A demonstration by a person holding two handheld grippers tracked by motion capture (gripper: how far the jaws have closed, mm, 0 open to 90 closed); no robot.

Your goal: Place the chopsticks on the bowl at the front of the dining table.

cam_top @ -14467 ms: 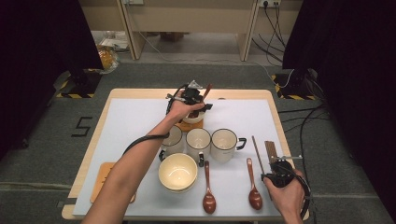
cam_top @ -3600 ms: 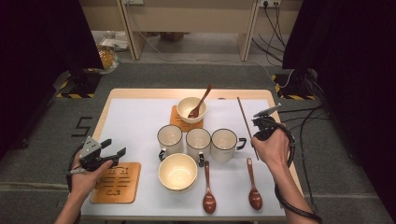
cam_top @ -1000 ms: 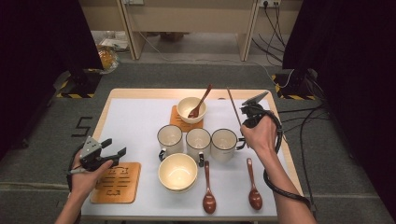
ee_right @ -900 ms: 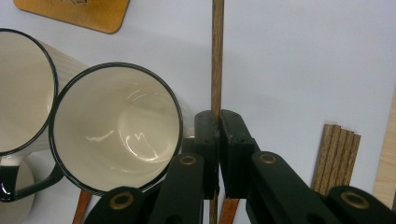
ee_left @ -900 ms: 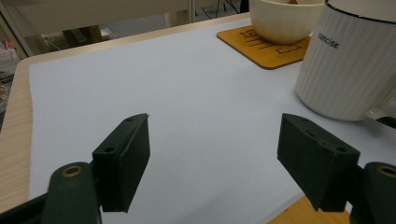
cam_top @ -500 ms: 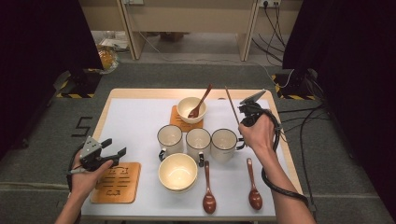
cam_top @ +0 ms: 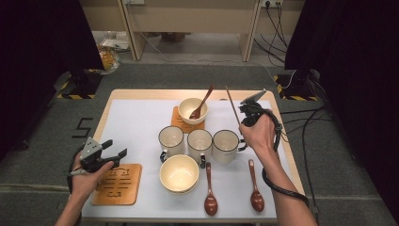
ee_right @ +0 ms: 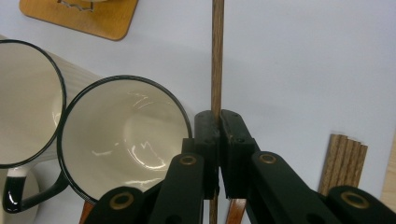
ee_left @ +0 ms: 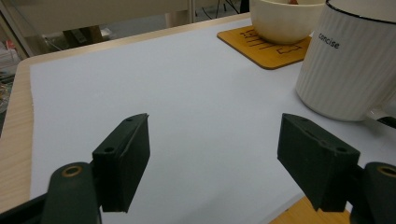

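A white mat covers the wooden table, which stands on grey carpet between black curtains. The right gripper, above the table's right edge, has its jaws pinching a wooden chopstick; the right gripper view adds more sticks lying flat by that edge. The left gripper hovers near the front left corner, jaws spread with nothing between them

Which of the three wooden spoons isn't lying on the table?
The spoon leaning in the far bowl; the other two lie flat at the near edge.
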